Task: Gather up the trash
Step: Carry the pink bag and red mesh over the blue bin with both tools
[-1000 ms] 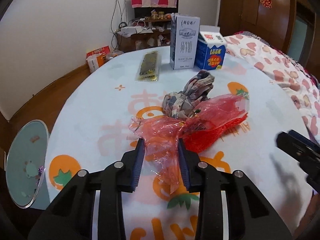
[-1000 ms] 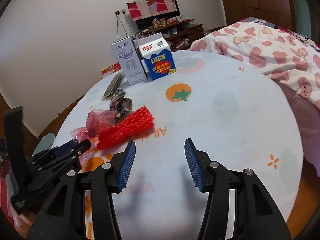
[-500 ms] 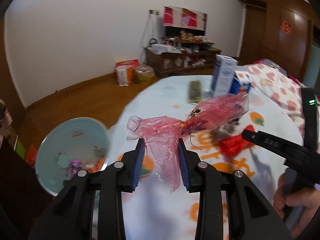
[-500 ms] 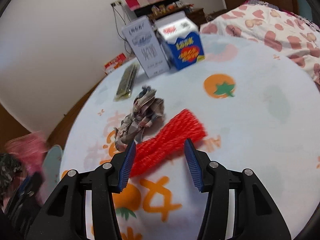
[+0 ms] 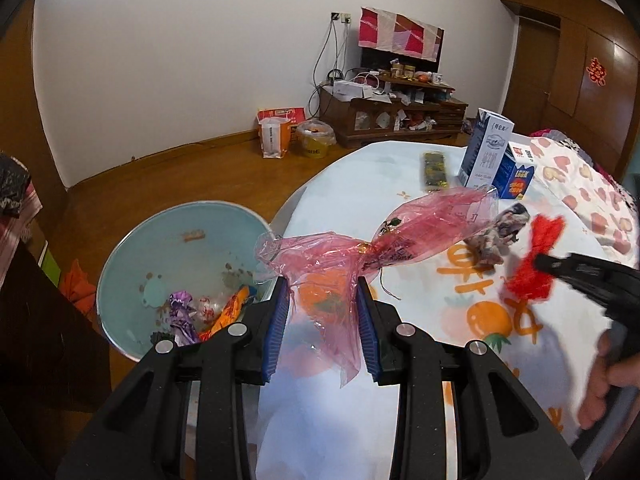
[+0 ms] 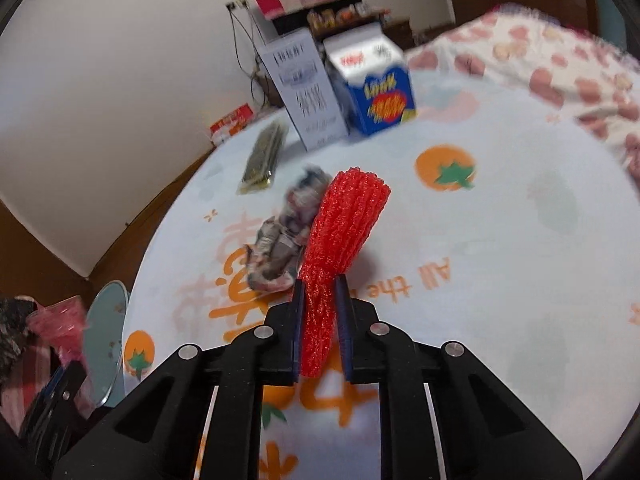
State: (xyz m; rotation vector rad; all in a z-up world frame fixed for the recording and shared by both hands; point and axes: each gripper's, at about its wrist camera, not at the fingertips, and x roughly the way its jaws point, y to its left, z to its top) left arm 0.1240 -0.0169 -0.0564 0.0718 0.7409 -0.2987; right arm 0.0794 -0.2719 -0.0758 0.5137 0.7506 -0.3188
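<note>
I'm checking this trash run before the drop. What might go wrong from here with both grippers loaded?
1. The left gripper pinches only a thin fold of the crinkled pink cellophane wrapper, which hangs mostly over the table, short of the pale blue round bin; released now, it would likely miss.
2. The right gripper, just closed on the red foam net sleeve, holds one end; the long free end may snag the crumpled printed paper wad.

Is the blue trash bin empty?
No. The blue trash bin already holds a few wrappers at its bottom, but most of the inside is bare.
</note>
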